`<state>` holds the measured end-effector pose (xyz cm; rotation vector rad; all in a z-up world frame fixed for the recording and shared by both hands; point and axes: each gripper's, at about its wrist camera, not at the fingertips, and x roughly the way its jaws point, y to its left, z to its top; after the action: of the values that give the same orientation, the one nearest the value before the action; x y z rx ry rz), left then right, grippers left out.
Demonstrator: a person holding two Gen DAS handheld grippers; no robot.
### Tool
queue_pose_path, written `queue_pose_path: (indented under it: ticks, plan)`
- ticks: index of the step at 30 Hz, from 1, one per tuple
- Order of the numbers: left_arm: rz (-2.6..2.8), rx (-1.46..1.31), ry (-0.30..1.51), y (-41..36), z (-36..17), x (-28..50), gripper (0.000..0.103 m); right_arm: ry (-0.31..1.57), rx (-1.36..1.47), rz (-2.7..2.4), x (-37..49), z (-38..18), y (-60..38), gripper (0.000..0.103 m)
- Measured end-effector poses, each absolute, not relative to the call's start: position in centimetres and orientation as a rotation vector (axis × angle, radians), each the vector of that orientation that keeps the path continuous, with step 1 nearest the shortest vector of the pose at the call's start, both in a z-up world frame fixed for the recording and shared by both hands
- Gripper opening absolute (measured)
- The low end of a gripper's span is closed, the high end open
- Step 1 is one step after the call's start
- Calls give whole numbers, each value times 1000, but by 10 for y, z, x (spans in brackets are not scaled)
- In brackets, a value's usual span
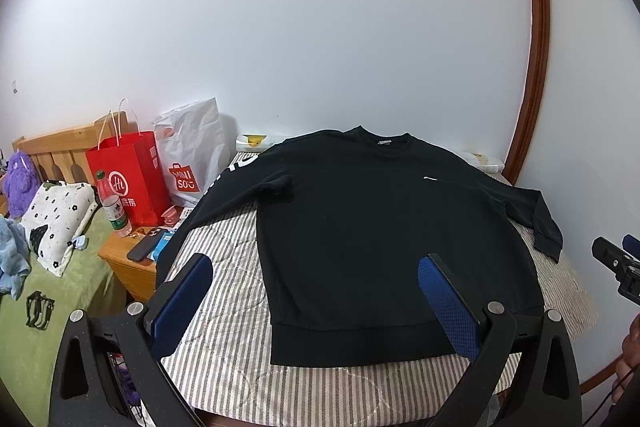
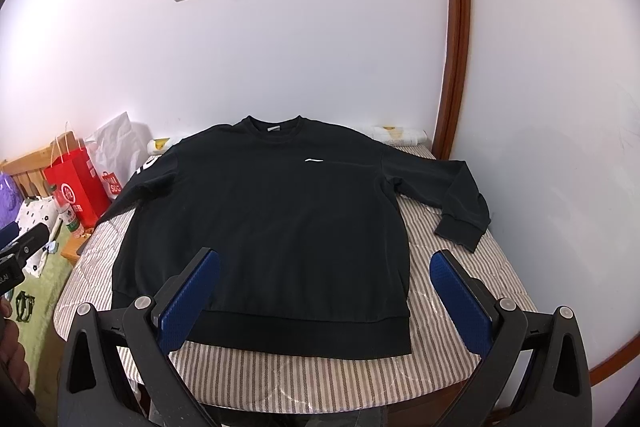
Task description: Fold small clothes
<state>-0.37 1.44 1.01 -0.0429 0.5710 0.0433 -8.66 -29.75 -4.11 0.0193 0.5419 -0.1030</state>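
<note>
I see the black sweatshirt flat on the striped bed, collar at twelve o'clock. My left gripper and right gripper both hang wide apart, holding nothing, above its hem.

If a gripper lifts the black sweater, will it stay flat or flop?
The sweater would probably flop: it is soft cloth lying flat on the bed. Its loose sleeve would likely dangle. It probably won't slip.

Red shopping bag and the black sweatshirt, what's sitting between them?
A white Miniso bag stands between the red shopping bag and the black sweatshirt, shown clearest in the left wrist view.
</note>
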Motion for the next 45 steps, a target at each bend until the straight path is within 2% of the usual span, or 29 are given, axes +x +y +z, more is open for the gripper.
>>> queue_pose_path:
  ticks: [31, 45]
  plan:
    - [25, -74, 595, 30, -24, 32, 103, 590, 1, -68, -32, -65, -293, 103]
    - [55, -89, 572, 42, -10, 37, 103, 597, -7, -78, -8, -68, -300, 103]
